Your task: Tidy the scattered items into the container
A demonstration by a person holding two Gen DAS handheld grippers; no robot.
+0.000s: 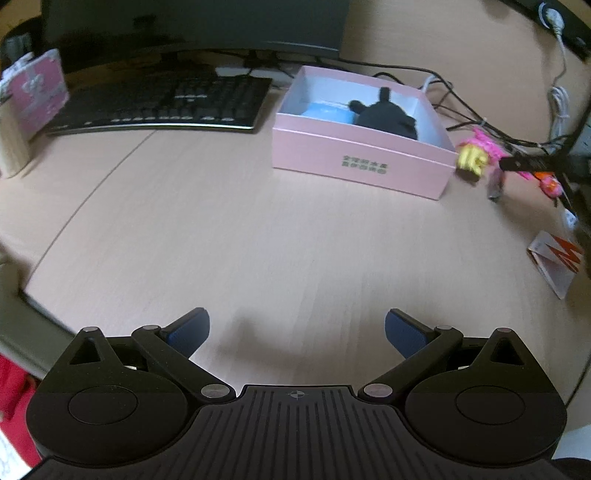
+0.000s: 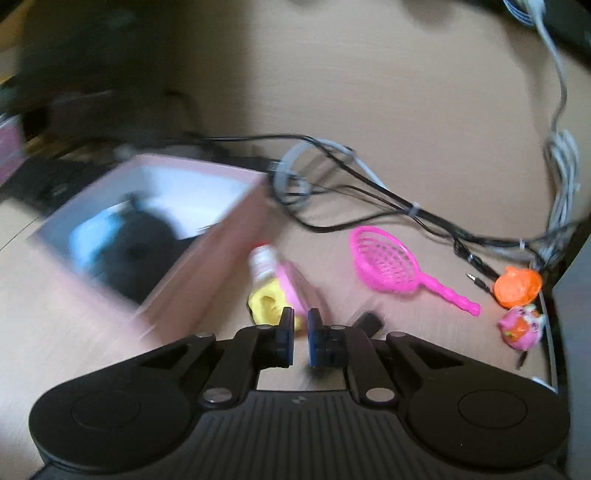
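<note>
The desk (image 1: 258, 240) lies bare beneath the left claw (image 1: 297, 332), whose fingers stand spread wide with nothing between them. Far ahead of it and to its left are a monitor (image 1: 184, 29) and a black keyboard (image 1: 166, 107).

The pink box (image 1: 354, 162) stands open ahead of the left claw, a little to its right. It holds a blue thing (image 1: 328, 110) and a black thing (image 1: 388, 116) side by side. For the right claw (image 2: 301, 325), the same box sits ahead on its left.

The right claw's fingers are pressed almost together. A tangle of cables (image 2: 369, 195) runs across the desk well ahead of it. A pink toy scoop (image 2: 388, 266) lies ahead to its right, handle pointing right.

A yellow and pink toy (image 2: 269, 299) sits right at the right claw's fingertips, just beside the box's near corner. The blur hides whether the tips pinch its edge.

Farther right, near the desk edge, are a small orange toy (image 2: 517, 286) and a smaller pink one (image 2: 522, 326), close together.
</note>
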